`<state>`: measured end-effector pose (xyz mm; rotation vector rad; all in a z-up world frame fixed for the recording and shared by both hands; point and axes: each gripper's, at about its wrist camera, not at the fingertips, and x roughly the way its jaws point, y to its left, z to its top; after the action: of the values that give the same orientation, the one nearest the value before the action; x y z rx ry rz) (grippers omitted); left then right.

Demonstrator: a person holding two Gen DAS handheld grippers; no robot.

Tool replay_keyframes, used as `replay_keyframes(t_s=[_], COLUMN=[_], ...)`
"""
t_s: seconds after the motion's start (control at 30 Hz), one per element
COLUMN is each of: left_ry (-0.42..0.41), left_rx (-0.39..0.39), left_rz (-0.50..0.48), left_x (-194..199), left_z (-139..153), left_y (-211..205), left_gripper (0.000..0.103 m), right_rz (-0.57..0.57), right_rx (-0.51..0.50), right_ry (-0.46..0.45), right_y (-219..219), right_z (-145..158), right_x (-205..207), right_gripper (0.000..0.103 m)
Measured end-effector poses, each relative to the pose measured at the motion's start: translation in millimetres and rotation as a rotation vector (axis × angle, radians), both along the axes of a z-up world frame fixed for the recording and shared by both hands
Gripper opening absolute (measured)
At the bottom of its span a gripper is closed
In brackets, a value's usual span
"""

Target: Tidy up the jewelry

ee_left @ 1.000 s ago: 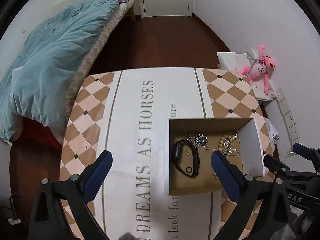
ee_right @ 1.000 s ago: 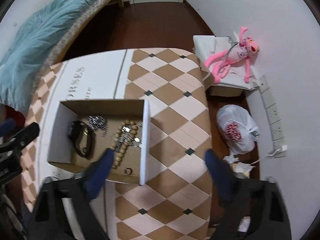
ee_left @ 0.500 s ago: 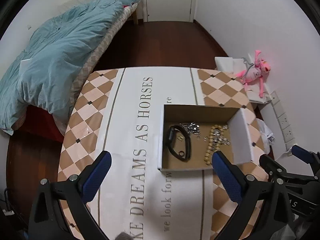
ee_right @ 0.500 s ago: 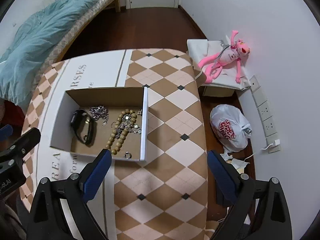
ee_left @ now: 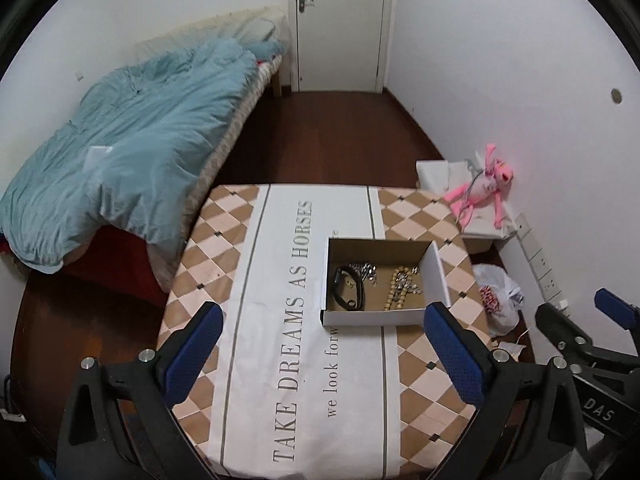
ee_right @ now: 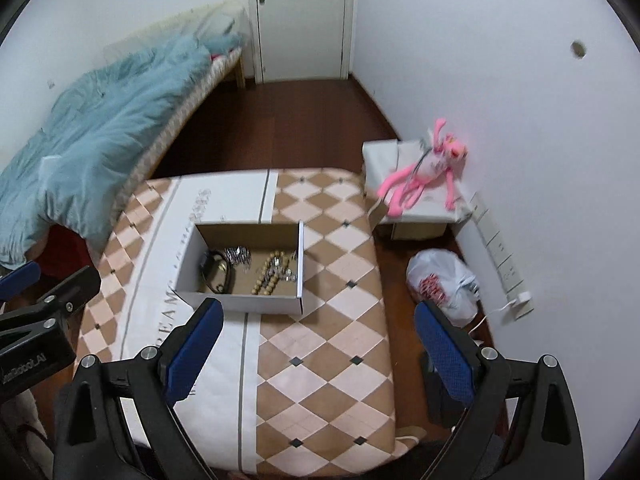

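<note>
A shallow cardboard box (ee_left: 436, 276) with white sides sits on the table's right half; it also shows in the right wrist view (ee_right: 240, 302). Inside lie a black watch (ee_left: 347, 289), a silver chain (ee_left: 367, 270), a wooden bead bracelet (ee_left: 394, 290) and small silver pieces (ee_left: 412, 289). The same watch (ee_right: 216, 270) and beads (ee_right: 267, 278) show in the right wrist view. My left gripper (ee_left: 320, 344) is open and empty, high above the table near the box's front. My right gripper (ee_right: 316, 340) is open and empty, right of the box.
The table (ee_left: 280, 360) has a checked cloth with printed words. A bed with a blue duvet (ee_left: 120, 152) stands to the left. A pink plush toy (ee_left: 484, 192) lies on a white box at the right, with a plastic bag (ee_right: 440, 284) on the floor by the wall sockets.
Both grippers have risen and pulled back from the box, so the box looks smaller and more of the room shows. Both stay open and empty.
</note>
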<state>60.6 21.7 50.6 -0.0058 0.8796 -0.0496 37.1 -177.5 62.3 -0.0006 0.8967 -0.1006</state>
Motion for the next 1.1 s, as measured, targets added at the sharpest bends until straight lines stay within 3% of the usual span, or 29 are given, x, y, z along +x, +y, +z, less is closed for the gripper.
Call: replay_keyframes(t_s=[0.2, 0.47, 0.63, 0.83, 1.1], left_ry=[-0.065, -0.093, -0.099, -0.045, -0.005], left_rx=[-0.013, -0.011, 0.0, 0.002, 0.009], left_rz=[0.001, -0.02, -0.024, -0.026, -0.016], left_x=[-32, -54, -61, -52, -25], left_z=[37, 60, 62, 55, 41], left_y=[7, 7, 5, -1, -9], left_gripper=[0.103, 0.103, 0.103, 0.103, 0.103], right_rz=[0.005, 0.003, -0.002, -0.007, -0.017], right_rx=[-0.026, -0.041, -0.036, -0.028, -0.021], right_ry=[-0.076, -0.126, -0.126, -0.113, -0.051], right_y=[7, 12, 9, 7, 0], right_z=[45, 76, 80, 79, 57], right_x=[-33, -59, -65, -64, -27], right_gripper=[0.103, 0.103, 0.103, 0.103, 0.103])
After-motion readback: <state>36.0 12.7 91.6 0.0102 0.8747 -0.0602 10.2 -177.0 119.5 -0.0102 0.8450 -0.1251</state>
